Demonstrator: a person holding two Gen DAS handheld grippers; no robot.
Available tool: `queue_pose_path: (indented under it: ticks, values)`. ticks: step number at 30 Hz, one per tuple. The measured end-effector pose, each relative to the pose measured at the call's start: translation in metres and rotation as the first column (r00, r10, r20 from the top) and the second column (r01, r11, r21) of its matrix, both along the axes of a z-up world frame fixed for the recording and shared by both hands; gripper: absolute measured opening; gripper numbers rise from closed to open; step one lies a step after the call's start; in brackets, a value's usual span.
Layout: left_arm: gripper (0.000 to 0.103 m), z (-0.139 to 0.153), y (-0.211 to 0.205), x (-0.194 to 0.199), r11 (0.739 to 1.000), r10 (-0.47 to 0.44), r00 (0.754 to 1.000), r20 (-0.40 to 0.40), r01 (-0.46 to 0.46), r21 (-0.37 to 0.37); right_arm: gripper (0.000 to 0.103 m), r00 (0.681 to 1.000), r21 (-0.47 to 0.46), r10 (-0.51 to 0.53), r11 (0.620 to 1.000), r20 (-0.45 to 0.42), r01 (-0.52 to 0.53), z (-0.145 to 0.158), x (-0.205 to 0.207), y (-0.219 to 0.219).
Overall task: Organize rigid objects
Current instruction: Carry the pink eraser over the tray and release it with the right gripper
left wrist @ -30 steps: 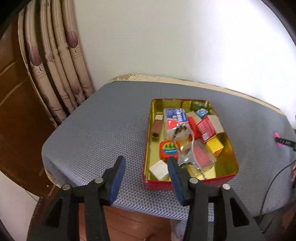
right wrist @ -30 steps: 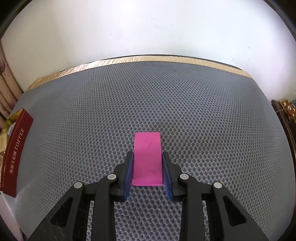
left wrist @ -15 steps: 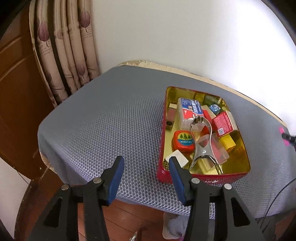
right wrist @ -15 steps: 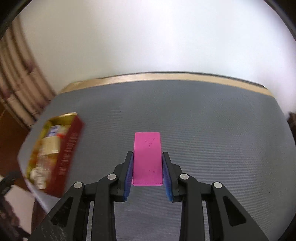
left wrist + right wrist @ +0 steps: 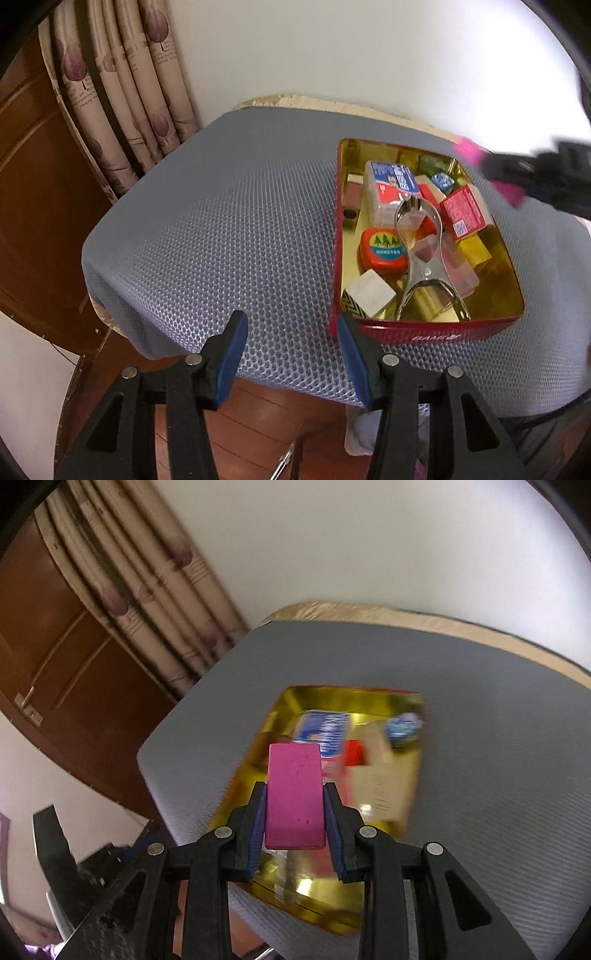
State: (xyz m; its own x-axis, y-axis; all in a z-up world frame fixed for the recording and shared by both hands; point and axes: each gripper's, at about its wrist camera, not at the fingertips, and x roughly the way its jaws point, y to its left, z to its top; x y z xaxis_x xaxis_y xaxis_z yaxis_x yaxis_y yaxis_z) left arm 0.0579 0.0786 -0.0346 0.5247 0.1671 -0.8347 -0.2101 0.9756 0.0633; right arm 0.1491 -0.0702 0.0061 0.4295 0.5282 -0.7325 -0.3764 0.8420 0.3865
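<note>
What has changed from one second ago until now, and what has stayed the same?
The right gripper carried the pink block leftward, from above bare grey mat to above the open tin; in the left wrist view it now enters at the upper right. Nothing was taken or released. The left gripper stays open and empty, and the tin's contents lie unchanged.

left gripper: black angular arms with triangular cut-outs; blue finger pads; round silver screws at the joints
right gripper: matching black frame; ribbed blue pads; silver screws
</note>
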Motion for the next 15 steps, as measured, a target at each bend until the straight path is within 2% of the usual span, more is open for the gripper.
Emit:
queue_pose_path:
  ticks: [8,15]
  values:
    - [0.052,-0.009,0.005,0.003,1.000,0.006,0.999,-0.053,-0.007,-0.022,0.028,0.997,-0.034,0.048,0.998,-0.057,-0.050,-0.021,0.017,0.054]
    - [0.052,-0.013,0.010,0.005,0.999,0.012,0.997,-0.072,-0.014,-0.030,0.028,0.996,-0.041,0.053,0.998,-0.074,-0.056,-0.028,0.026,0.075]
